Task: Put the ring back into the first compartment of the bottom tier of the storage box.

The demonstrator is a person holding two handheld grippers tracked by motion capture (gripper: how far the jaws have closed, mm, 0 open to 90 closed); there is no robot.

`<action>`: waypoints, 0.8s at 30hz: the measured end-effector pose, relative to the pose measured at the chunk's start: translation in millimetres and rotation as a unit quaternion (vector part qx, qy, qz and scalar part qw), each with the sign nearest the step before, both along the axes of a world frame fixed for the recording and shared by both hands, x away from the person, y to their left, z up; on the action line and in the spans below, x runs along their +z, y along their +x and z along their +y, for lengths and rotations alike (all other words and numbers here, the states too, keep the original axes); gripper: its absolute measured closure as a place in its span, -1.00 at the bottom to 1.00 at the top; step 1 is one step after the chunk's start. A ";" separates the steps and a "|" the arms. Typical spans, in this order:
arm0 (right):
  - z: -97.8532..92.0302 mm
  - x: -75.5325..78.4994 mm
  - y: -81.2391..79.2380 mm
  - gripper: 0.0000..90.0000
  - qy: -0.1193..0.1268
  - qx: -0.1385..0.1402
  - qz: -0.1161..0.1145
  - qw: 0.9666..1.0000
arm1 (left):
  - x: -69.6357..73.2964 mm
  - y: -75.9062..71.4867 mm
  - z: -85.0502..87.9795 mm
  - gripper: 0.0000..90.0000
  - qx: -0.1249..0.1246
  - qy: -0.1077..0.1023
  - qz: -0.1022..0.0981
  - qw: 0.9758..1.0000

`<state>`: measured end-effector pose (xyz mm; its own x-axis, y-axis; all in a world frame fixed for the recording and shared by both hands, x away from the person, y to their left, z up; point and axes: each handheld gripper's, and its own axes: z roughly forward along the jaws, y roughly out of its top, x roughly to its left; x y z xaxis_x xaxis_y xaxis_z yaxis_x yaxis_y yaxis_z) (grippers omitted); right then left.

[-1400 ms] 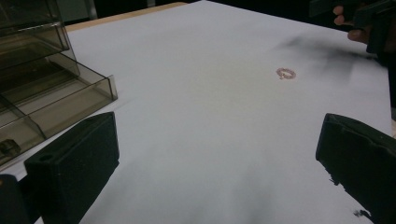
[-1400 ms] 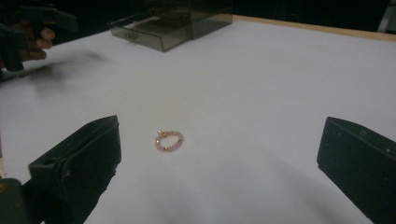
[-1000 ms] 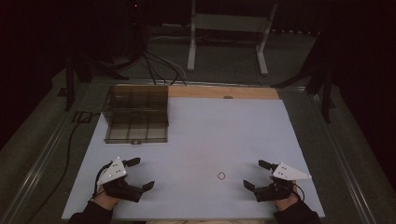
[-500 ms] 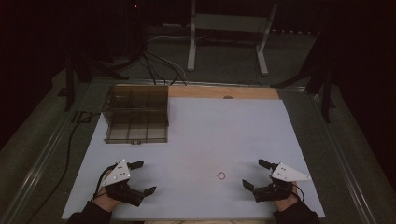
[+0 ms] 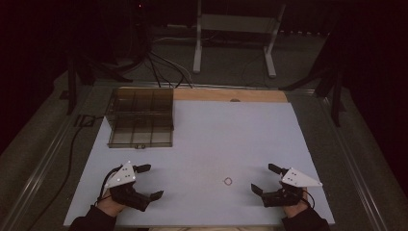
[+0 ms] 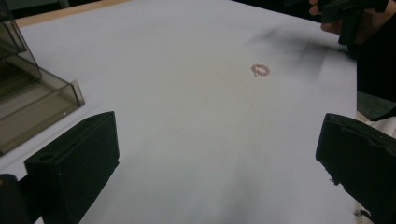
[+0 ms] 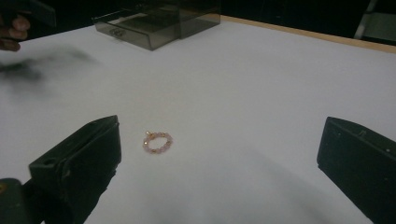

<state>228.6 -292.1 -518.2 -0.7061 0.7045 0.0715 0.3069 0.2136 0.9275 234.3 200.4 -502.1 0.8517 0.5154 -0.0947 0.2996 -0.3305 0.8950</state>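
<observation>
A small ring (image 7: 158,142) of pale pink beads with a couple of gold bits lies flat on the matte white sheet (image 5: 231,134) that covers the bench, near its front edge and closer to the right tongs (image 5: 267,180) than to the left tongs (image 5: 148,182). At the sheet's far left corner stands a box (image 5: 140,123) of smoky clear plastic, square-cornered and split into compartments. A strip of bare wood (image 5: 226,95) runs along the far edge.

Both tongs rest low over the front of the sheet, a hand behind each, their blocky black jaws spread wide with nothing between them. Each carries a grey three-cornered plate on top. The right tongs point toward the ring, which sits just ahead of their left jaw.

Against half a second earlier, the left tongs have edged slightly forward; ring, box and right tongs lie as before.
</observation>
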 end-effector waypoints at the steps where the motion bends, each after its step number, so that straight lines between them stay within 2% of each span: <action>1: 0.0 0.0 0.0 -1.00 0.000 0.000 0.000 1.000 | 1.5 0.6 -0.9 -0.99 0.000 -0.001 -0.002 1.000; 4: 0.8 0.2 -0.2 -1.00 0.000 0.002 -0.002 1.000 | 6.5 2.8 -3.4 -0.99 -0.008 -0.001 0.001 1.000; 24: -0.9 0.4 -0.3 -1.00 0.002 -0.004 -0.002 1.000 | 26.5 16.4 -29.9 -0.99 -0.054 0.017 -0.011 0.998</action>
<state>228.3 -293.0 -517.8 -0.7012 0.7094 0.0713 0.3055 0.2085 0.9291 250.7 170.4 -475.6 0.9041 0.4233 -0.0583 0.2402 -0.3905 0.8887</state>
